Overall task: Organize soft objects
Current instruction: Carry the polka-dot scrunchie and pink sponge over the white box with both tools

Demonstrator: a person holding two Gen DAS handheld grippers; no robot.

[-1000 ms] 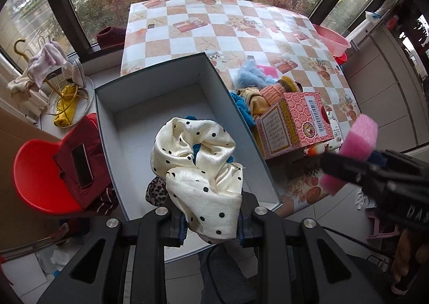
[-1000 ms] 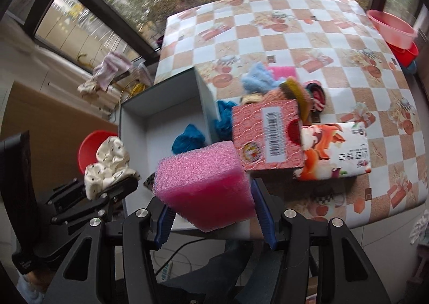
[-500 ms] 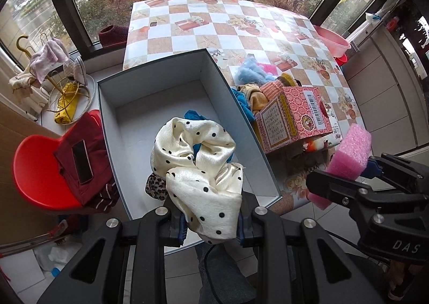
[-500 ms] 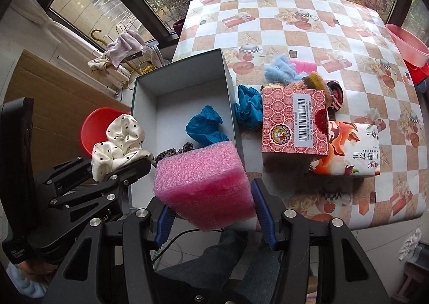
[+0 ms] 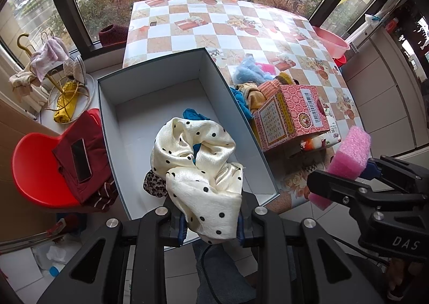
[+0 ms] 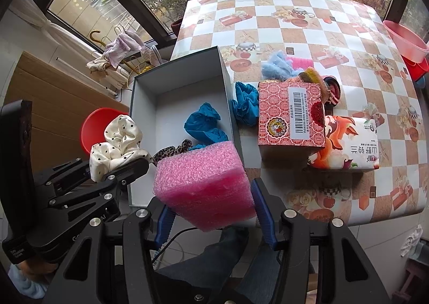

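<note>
My left gripper [image 5: 211,221] is shut on a cream scrunchie with black dots [image 5: 198,170], held above the near end of the open grey box [image 5: 107,122]. The same scrunchie [image 6: 118,143] and left gripper [image 6: 126,167] show at the left of the right wrist view. My right gripper [image 6: 211,210] is shut on a pink foam block [image 6: 203,183], over the box's near right corner. The block [image 5: 351,154] also shows in the left wrist view. Inside the box [image 6: 144,105] lie a blue scrunchie [image 6: 203,124] and a leopard-print one [image 6: 171,151].
On the checked tablecloth [image 6: 295,28] beside the box sit a red patterned carton [image 6: 289,113], a tissue pack [image 6: 348,143], another blue scrunchie [image 6: 244,105] and a heap of soft items [image 6: 281,65]. A red chair [image 5: 37,170] stands left of the box.
The right wrist view now shows more of the table and box from farther back. Both grips are unchanged and the left gripper has barely shifted.
</note>
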